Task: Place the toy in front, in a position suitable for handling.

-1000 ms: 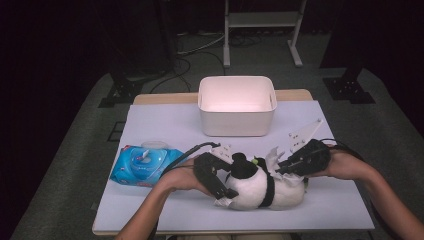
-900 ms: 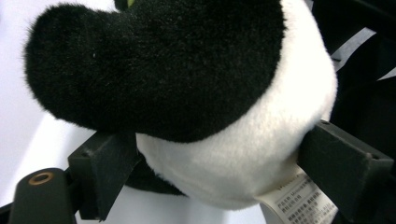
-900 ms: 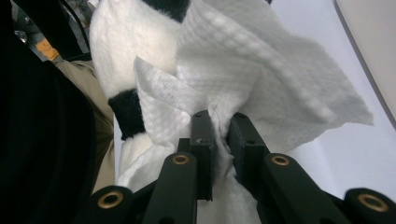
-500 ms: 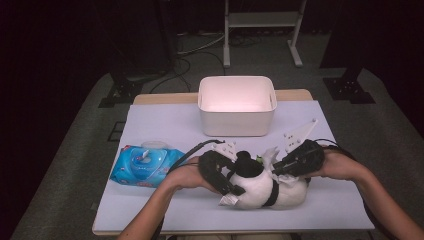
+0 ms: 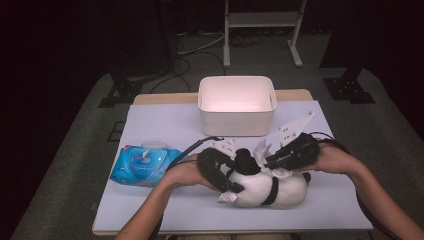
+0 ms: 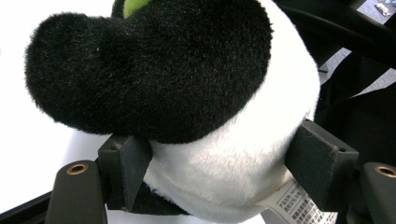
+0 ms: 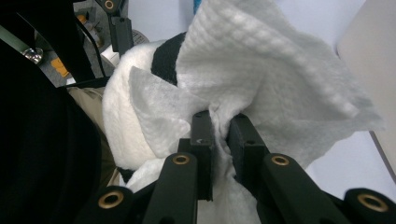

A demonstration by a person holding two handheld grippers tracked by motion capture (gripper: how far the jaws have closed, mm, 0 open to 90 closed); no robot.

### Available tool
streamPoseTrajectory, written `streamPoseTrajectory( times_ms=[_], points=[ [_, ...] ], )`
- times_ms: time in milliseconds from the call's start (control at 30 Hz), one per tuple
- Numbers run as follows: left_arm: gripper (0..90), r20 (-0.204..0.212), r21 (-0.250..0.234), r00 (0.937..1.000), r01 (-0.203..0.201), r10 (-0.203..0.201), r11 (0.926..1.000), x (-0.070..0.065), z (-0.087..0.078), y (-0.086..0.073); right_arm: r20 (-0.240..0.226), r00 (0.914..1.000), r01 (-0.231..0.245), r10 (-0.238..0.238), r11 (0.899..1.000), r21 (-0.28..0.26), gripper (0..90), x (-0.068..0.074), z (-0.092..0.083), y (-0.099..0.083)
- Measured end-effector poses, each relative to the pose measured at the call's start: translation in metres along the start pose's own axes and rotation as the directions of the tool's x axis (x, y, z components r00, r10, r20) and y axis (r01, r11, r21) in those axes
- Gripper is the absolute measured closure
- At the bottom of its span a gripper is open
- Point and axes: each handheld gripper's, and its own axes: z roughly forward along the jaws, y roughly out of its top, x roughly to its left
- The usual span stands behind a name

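- My right gripper [image 7: 219,133] is clamped on a bunched white wipe [image 7: 280,79]; the jaws stand nearly together with the tissue pinched between the pads. In the high view this gripper [image 5: 270,161] sits right of centre in the frame, pointing left.
- My left gripper [image 6: 219,186] is closed around the plush panda [image 6: 224,154]. Its jaws have just been closing, and both pads now press into the white fur.
- In the high view the left gripper [image 5: 227,186] grips the panda [image 5: 280,189] at its left end, lower centre of the frame.
- Key relation: the panda lies directly below and left of the wipe, with the wipe touching its upper side. The long axis of the panda runs left to right across the frame. The right gripper is the one positioned to wipe; the left serves as the holding clamp.
- Appearance: soft pile, white body, black limb and black band, a small green patch, and a printed fabric tag [image 6: 299,207] at the lower right.
- Further out: a blue wipes pack [image 5: 142,165] at the left and a white bin [image 5: 236,107] at upper centre, on the table [image 5: 165,125].
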Motion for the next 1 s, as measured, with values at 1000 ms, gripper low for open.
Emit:
streamPoseTrajectory(
  times_ms=[1000],
  points=[
    [26.3, -0.078, -0.023, 0.997, 0.002, -0.004, 0.9997, -0.001, -0.045, 0.016, -0.011, 0.9997, -0.022, 0.022, 0.998, -0.06, 80.9, -0.004, 0.006, -0.001]
  ],
)
